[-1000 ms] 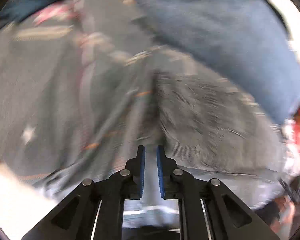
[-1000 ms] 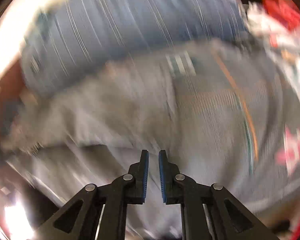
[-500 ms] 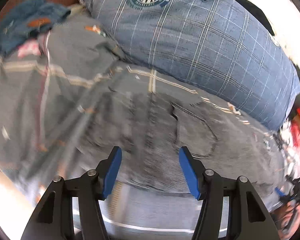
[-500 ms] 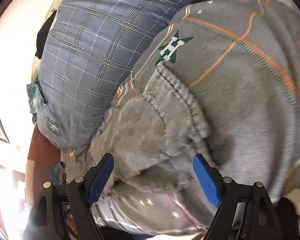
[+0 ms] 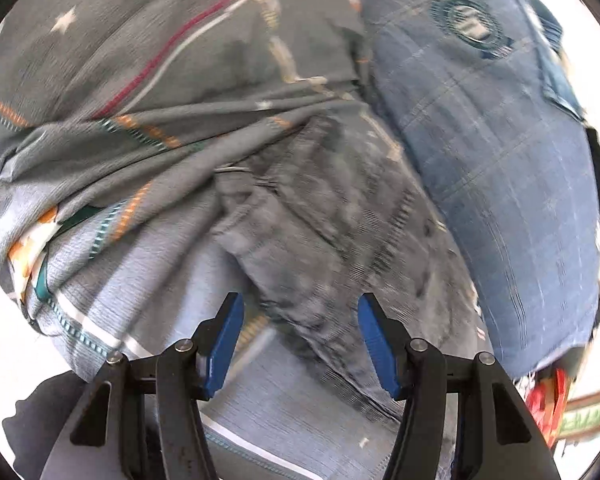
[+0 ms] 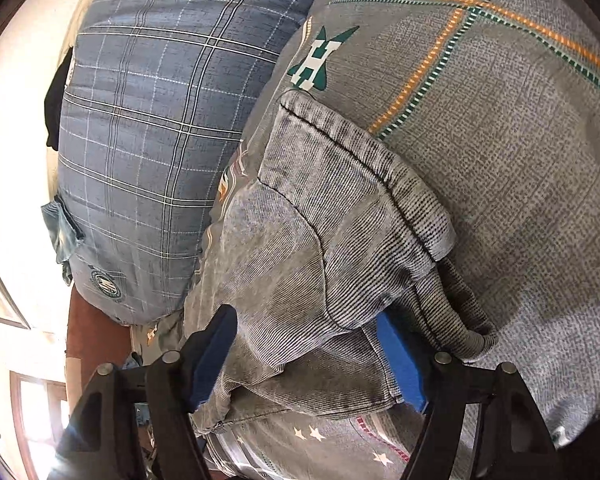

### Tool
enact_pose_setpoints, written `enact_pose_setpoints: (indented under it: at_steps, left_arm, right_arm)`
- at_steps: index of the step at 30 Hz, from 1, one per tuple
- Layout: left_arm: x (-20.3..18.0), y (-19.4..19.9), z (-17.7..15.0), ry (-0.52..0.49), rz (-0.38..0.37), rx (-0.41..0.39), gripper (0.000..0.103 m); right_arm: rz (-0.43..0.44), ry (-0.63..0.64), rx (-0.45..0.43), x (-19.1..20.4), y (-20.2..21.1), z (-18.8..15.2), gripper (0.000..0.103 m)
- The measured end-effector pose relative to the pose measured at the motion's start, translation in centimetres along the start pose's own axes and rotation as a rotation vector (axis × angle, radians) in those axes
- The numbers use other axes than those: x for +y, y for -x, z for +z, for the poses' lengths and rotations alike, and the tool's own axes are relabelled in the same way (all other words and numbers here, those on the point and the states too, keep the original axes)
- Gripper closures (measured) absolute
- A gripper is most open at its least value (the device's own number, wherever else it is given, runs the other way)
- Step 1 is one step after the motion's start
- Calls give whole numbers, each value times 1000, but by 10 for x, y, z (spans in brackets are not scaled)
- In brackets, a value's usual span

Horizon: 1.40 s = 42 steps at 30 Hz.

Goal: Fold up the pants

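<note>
The pants, grey denim, lie bunched on a grey patterned blanket in the lower middle of both views, tight against a blue checked pillow.

The right tongs stand apart and have just been narrowing, with a thick wad of pants between the blue pads. The risk is that they pinch several layers, or the blanket underneath, and drag the whole heap.

The left tongs are apart, a pants edge between them but no pad pressing. That view is blurred, so the exact edge is hard to pick out, and a wrong grab could catch blanket folds at centre left.

The pillow blocks one side; bare blanket at upper right of the right view looks like the open room.
</note>
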<state>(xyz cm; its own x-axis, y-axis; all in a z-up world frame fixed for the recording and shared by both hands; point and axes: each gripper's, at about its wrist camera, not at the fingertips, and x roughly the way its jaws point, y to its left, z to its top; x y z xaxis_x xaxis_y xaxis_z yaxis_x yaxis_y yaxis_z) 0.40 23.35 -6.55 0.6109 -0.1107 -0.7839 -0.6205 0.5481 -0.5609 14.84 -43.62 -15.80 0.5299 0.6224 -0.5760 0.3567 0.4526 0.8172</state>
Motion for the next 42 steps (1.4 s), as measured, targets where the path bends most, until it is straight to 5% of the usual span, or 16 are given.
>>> enact_pose_setpoints:
  at_steps: [4, 6, 12, 14, 16, 22, 26, 31, 33, 35, 37, 39, 42]
  left_arm:
    - [6, -6, 9, 36, 2, -11, 45]
    - [4, -7, 12, 22, -2, -22, 56]
    - [-1, -10, 18, 2, 22, -13, 55]
    - [-4, -13, 19, -15, 36, -8, 80]
    - [-9, -16, 23, -23, 50, -16, 89]
    - [-32, 1, 47, -90, 50, -60, 94]
    - [-51, 23, 69, -156, 42, -138, 94]
    - [-32, 10, 67, -177, 101, -115, 91]
    - [-11, -14, 63, -134, 134, -29, 82]
    - [7, -21, 60, -85, 159, 4, 62]
    - [15, -9, 56, -63, 150, -26, 51]
    - [10, 15, 51, -83, 140, -96, 50]
    - [-13, 40, 40, -170, 127, -181, 49]
  right_arm:
    - [-3, 7, 2, -2, 1, 3, 46]
    - [-2, 4, 6, -5, 1, 4, 50]
    - [-7, 20, 6, -7, 2, 5, 49]
    - [-22, 32, 8, -4, 1, 6, 56]
    - [-57, 44, 16, -3, 1, 7, 79]
    - [-79, 154, -33, 43, 22, 10, 88]
    - [-61, 251, -85, 84, 48, -3, 88]
    - [-160, 202, -22, 33, 29, -37, 85]
    - [-179, 84, 79, -9, 8, -44, 82]
    - [-144, 79, 52, -10, 20, -44, 81]
    - [-159, 147, 19, 7, 37, -44, 63]
    - [-173, 241, -22, 30, 55, -46, 52]
    - [-130, 311, -40, 57, 65, -42, 52]
